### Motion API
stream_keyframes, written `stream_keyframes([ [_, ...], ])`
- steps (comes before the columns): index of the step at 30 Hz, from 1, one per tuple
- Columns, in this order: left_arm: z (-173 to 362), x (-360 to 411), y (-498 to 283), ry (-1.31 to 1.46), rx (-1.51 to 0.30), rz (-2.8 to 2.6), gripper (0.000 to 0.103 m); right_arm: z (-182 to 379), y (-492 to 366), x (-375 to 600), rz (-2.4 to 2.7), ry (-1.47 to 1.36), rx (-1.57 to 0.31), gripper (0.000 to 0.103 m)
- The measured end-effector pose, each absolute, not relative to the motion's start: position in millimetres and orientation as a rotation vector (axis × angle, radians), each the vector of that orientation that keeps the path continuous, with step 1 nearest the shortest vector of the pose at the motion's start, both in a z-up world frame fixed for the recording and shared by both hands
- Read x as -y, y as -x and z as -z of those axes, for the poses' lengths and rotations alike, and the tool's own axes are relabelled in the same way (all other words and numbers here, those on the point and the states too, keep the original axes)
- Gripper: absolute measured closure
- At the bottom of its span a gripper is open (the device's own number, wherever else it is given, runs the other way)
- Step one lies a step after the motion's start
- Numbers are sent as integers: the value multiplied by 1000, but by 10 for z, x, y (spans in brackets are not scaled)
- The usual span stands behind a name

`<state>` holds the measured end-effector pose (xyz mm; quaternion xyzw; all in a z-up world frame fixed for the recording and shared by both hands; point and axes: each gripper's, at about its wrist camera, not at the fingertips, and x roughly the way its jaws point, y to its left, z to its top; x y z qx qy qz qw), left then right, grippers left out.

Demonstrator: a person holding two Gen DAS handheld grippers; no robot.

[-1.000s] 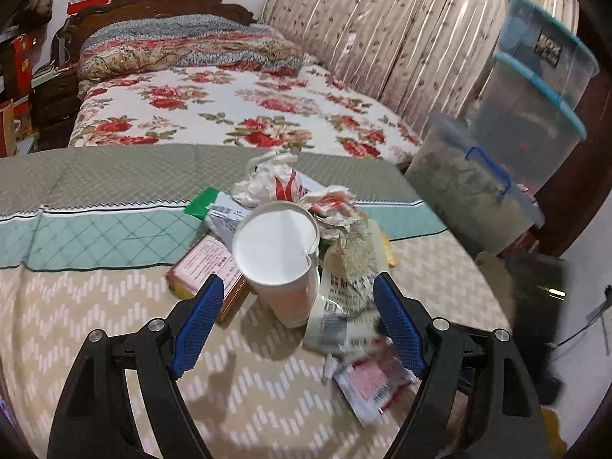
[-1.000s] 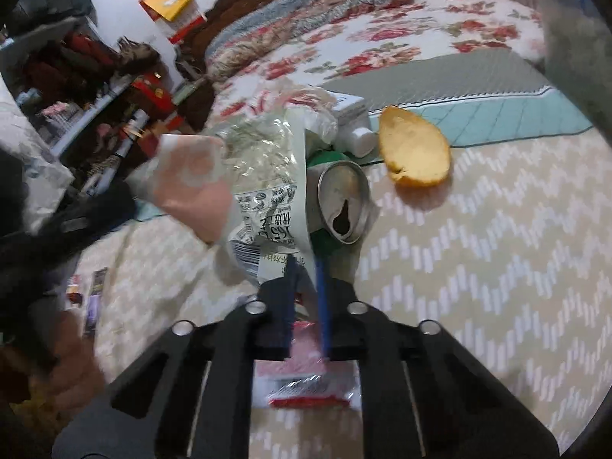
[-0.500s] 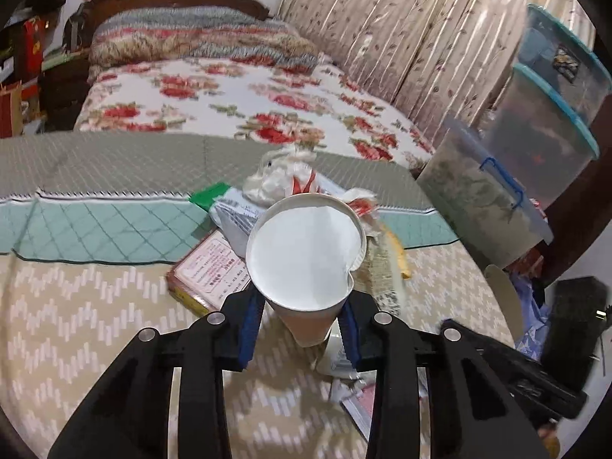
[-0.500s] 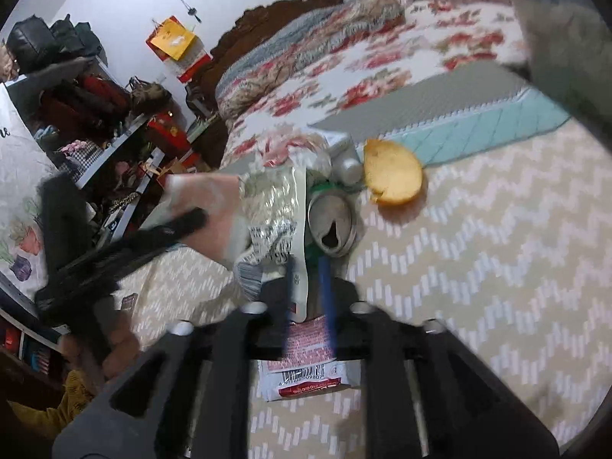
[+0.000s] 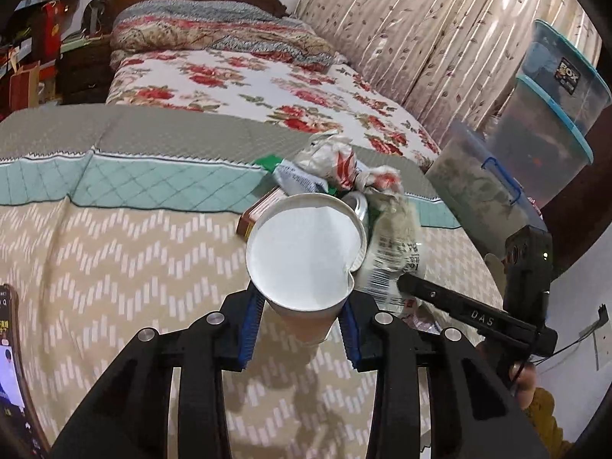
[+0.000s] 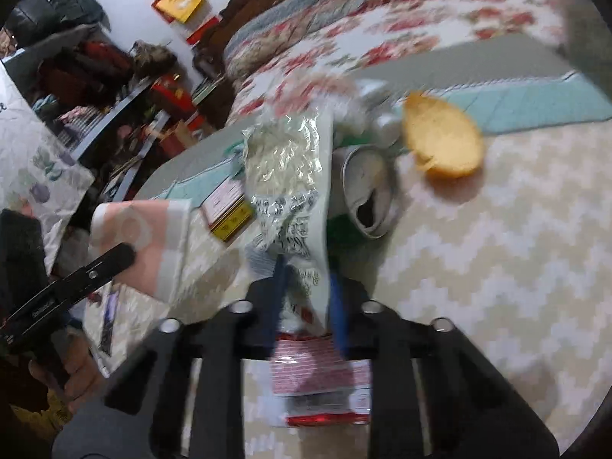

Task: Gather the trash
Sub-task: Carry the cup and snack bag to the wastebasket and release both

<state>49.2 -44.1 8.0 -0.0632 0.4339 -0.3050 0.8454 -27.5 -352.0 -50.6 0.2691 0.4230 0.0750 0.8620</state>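
- The left tongs (image 5: pixel 302 329) were clamped on a paper cup (image 5: pixel 304 258), blue pads pressed against both sides of its lower wall. The cup's white inside faced the left wrist camera, and the cup stood clear of the bed cover (image 5: pixel 114 267).
- The right tongs (image 6: pixel 306 298) were closing narrowly, with the lower edge of a clear printed wrapper (image 6: pixel 290 191) between the blue pads; blur prevented confirming whether the pads pressed on it.
- The remaining trash lay in a cluster on the beige zigzag bed cover:
  - an opened drink can (image 6: pixel 367 195) on its side, just beside the wrapper;
  - an orange-yellow peel-like piece (image 6: pixel 441 141) beyond the can;
  - a flat red-and-white packet (image 6: pixel 321 382) below the right tongs;
  - a small red-and-yellow box (image 6: pixel 229 210) between the wrapper and the cup;
  - crumpled white-and-red paper (image 5: pixel 336 160) at the far end of the cluster.
- In the left wrist view, the right tongs reached toward the wrapper from the right, with part of a hand (image 5: pixel 524 382) on the handle.
- Stacked plastic storage boxes (image 5: pixel 543 130) stood beside the bed near the curtain (image 5: pixel 420 30).
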Motion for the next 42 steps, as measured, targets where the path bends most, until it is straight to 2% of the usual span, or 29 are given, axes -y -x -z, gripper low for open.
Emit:
stream_keyframes([
  [1, -77, 427, -483, 137, -915, 647, 69, 482, 299, 3495, -167, -562, -874, 92],
  [4, -131, 410, -449, 135, -894, 653, 69, 308, 474, 3455, -200, -569, -806, 99],
  [11, -309, 496, -327, 140, -853, 709, 69, -5, 1132, 3892, -44, -582, -637, 99],
  [16, -453, 843, -188, 103, -835, 808, 69, 113, 1566, 4310, 93, -644, -614, 99],
  [22, -439, 1765, 18, 6, -876, 968, 69, 305, 1995, 4791, 230, -733, -594, 99],
  [36, -296, 4324, 638, -143, -962, 1254, 69, 364, 3030, 6051, 554, -815, -442, 99],
  [42, -55, 5090, 900, -241, -981, 1273, 68, 492, 3113, 6468, 652, -795, -472, 98],
])
